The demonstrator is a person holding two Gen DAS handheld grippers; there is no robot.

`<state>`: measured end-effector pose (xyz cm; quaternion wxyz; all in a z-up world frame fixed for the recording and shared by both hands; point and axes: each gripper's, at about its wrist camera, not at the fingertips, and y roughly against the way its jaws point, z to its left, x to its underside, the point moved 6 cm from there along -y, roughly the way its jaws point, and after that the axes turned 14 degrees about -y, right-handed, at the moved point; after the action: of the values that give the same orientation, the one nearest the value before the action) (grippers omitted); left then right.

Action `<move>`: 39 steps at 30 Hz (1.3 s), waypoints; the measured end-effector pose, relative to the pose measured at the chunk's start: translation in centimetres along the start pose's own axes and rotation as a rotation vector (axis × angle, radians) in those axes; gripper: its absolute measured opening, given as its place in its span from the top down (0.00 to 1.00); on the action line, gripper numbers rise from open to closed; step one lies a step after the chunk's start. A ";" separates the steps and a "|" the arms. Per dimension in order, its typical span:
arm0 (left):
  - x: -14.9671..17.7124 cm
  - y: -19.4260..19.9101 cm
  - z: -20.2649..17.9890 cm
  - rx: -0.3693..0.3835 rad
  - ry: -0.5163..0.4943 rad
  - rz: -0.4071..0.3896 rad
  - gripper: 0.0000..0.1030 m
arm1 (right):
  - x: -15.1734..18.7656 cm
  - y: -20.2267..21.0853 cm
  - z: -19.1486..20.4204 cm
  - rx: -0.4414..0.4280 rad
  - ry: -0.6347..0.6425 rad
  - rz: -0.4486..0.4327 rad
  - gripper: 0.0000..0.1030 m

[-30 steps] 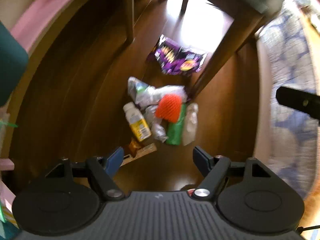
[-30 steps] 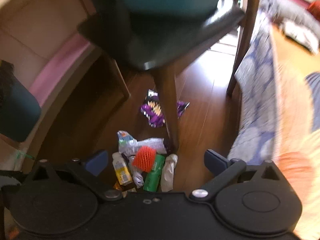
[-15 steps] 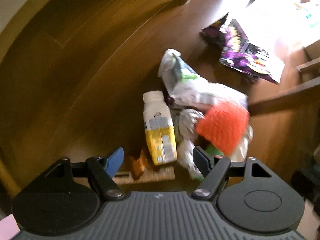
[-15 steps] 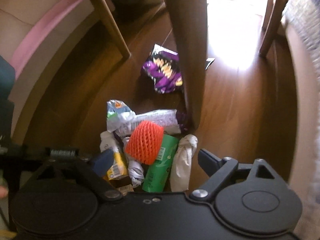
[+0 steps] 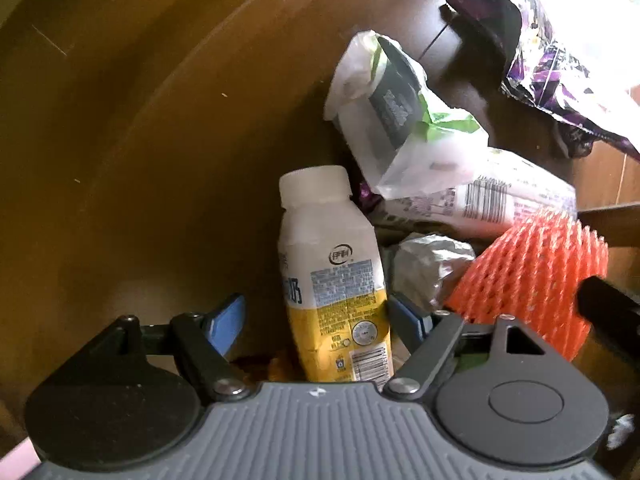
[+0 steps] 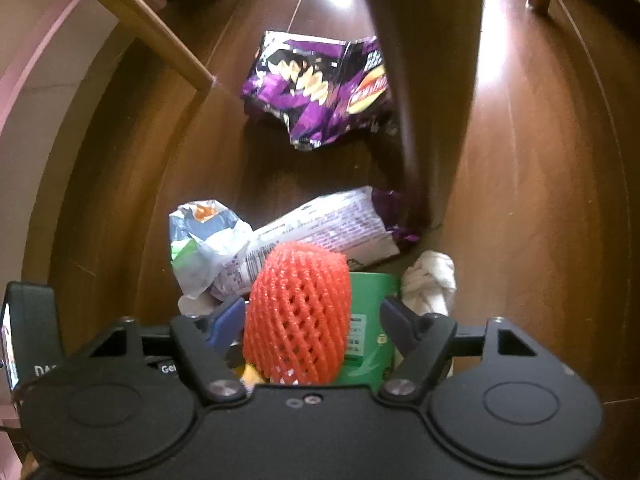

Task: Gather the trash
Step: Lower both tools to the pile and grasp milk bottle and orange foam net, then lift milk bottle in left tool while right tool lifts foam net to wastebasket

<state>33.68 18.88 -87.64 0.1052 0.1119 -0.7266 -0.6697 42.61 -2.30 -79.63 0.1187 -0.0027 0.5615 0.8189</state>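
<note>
We see trash piled on the wood floor [image 6: 540,200] by a chair leg [image 6: 424,120]. Purple chip bag [image 6: 320,88] lies apart, crinkly & light. Right gripper [image 6: 312,320] has just been closing, jaws spread round the squishy orange foam net [image 6: 298,316] (not pinching yet). Left gripper [image 5: 320,316] is spread round the stiff milk bottle [image 5: 332,280]; grab its middle.

Left black two-finger gripper with blue pads [image 5: 316,316] points straight down, jaws spread, one pad clearly free. Right black two-finger gripper with blue pads [image 6: 312,320] tilts steeply down, jaws just been closing, gap remaining either side.
</note>
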 end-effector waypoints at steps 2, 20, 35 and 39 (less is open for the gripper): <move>-0.2 -0.5 -0.4 0.023 -0.008 -0.001 0.25 | 0.2 -0.4 -0.1 0.003 -0.002 0.002 0.32; 0.6 -0.7 0.8 0.030 0.082 0.010 0.47 | 0.9 -0.1 -1.0 0.012 -0.074 -0.028 0.90; 4.2 16.3 -3.7 0.013 0.050 -0.032 0.47 | 1.7 18.3 3.2 0.019 -0.076 -0.069 0.91; 4.3 23.0 -5.8 0.017 0.027 -0.051 0.47 | 0.9 24.9 4.7 0.027 -0.041 -0.096 0.91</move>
<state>30.82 13.84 -64.26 0.0972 0.1402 -0.7277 -0.6643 37.43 -6.31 -55.14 0.1693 -0.0112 0.5690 0.8047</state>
